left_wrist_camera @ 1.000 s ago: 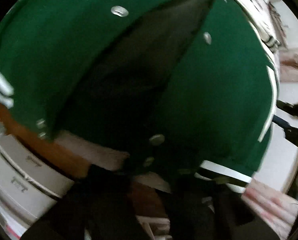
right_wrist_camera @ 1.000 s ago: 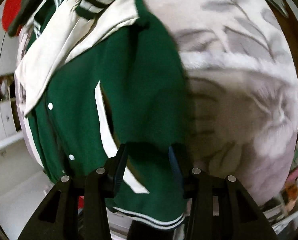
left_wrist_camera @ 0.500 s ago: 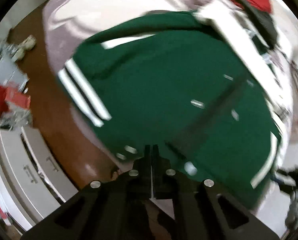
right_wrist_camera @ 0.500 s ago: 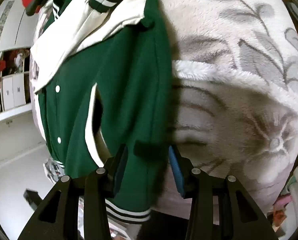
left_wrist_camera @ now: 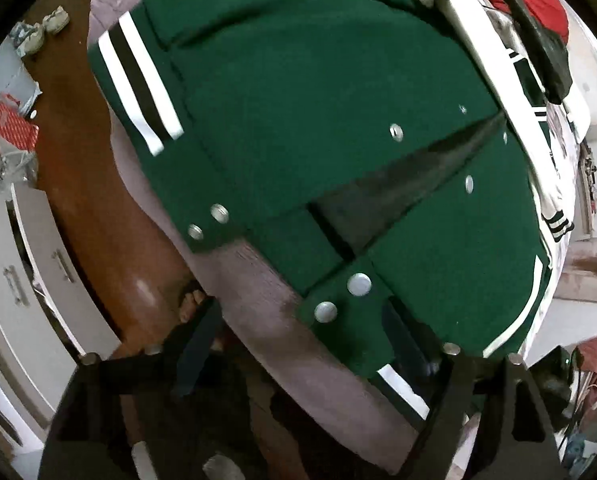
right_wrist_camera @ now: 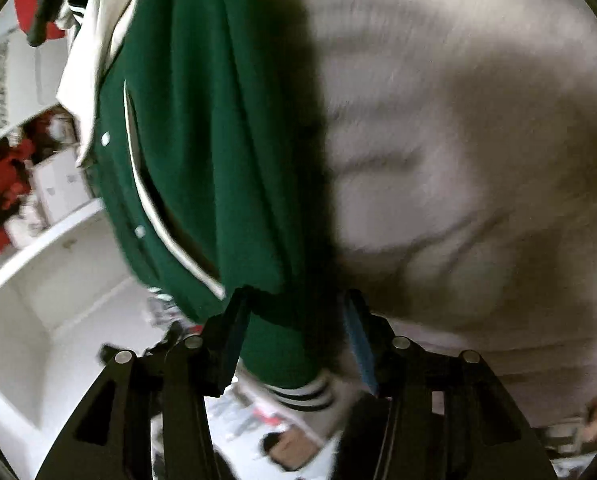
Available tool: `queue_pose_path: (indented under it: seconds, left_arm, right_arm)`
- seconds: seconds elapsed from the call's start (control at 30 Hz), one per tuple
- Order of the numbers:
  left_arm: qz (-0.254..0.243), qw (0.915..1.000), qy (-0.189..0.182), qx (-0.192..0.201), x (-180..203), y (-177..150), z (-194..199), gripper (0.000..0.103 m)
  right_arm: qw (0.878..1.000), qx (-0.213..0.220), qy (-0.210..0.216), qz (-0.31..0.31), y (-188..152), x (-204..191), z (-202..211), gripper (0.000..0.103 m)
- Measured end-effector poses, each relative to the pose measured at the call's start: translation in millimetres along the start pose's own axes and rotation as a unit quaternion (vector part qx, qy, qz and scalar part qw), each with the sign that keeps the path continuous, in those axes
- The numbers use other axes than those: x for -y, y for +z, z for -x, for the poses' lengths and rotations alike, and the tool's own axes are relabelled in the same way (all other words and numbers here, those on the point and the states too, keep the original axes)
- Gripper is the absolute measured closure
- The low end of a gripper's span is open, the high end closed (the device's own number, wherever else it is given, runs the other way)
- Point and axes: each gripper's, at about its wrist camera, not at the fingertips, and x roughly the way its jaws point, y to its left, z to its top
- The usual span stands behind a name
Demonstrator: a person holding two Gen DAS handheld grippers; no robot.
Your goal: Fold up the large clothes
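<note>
Left wrist view: a green varsity jacket point(left_wrist_camera: 318, 92) lies spread on a pale blanket point(left_wrist_camera: 274, 320) covering a bed. Its long axis runs from the snap-buttoned hem at near right to the white collar at far right; a striped cuff point(left_wrist_camera: 138, 84) rests at far left. The left gripper point(left_wrist_camera: 298, 344) hovers above the hem, its jaws opening, nothing pinched.

Right wrist view: the jacket's folded edge point(right_wrist_camera: 254, 184) hangs between the right gripper point(right_wrist_camera: 294, 332) jaws, which are closing; the pads seem not yet pressing. The cloth looks thick, soft, fairly heavy and likely to sag, so the ribbed hem probably gives the best hold.
</note>
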Motion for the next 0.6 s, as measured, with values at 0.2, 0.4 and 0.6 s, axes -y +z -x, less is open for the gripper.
queue_pose_path:
  seconds: [0.2,0.4,0.6]
  left_arm:
    - [0.08,0.9948,-0.062,-0.014,-6.9,-16.0,-23.7,0.022]
    - [0.187,0.9698,-0.157,-0.012,-11.6,-21.7,-51.7,0.048]
    - [0.126,0.9805,-0.127,0.08,18.3,-29.9,-2.5,0.09]
  right_arm:
    - [0.996,0.049,-0.075,-0.005,-25.2,12.2,-12.5,0.097]
    - [0.996,0.004,-0.082,0.038,-23.9,-8.2,-7.1,0.089]
    - [0.998,0.002,-0.063,0.022,-29.6,-1.6,10.5,0.085]
